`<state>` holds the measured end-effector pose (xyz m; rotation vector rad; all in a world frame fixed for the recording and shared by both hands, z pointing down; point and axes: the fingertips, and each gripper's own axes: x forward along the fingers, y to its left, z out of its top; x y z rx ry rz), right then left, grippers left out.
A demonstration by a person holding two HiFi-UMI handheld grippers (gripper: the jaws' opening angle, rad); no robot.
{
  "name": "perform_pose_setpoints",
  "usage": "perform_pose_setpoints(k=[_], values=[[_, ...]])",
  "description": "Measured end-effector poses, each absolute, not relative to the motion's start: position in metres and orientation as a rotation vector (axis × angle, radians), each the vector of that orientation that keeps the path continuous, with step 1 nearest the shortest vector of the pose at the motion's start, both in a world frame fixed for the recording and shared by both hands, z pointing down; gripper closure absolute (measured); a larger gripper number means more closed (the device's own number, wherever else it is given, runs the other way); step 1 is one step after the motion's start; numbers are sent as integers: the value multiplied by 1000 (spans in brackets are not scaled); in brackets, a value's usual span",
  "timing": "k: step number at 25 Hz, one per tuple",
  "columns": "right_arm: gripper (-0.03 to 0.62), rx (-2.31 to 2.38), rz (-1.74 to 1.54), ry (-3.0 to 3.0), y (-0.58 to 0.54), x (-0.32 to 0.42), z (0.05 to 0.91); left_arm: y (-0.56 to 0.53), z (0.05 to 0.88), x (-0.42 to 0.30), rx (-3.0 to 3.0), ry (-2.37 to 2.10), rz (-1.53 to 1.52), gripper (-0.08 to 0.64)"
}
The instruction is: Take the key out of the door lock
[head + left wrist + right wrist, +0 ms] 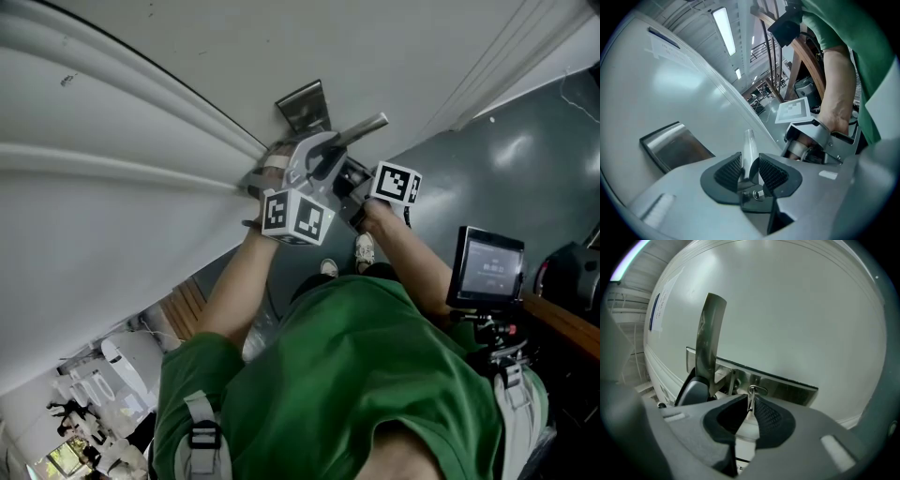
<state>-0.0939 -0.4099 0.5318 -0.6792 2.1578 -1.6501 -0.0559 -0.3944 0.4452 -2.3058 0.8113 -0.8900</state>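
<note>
The right gripper [750,398] pinches the key [751,404] edge-on between its pads, apparently to draw it straight out. The key sits in the lock at the middle of the steel lock plate [787,387] on the white door [801,310]. The left gripper [749,157] clamps the lever handle [749,140], likely steadying the door.

Key [750,401] basically invisible from up top
In your head view the left gripper [319,159] and right gripper [339,180] cover it; the right gripper view only shows an edge-on sliver, blade hidden.
</note>
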Motion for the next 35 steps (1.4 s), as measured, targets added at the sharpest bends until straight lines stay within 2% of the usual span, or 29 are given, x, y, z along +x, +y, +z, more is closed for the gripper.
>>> perform_pose_setpoints(k=[3, 30, 35], values=[[560, -734, -1779, 2056, -406, -91, 542, -395, 445, -56, -2306, 813, -890, 439], [569, -747, -1809, 2066, -391, -78, 555, -408, 453, -60, -2312, 817, -880, 439], [569, -720, -1767, 2088, -373, -67, 532, -388, 431, -50, -2298, 819, -877, 439]])
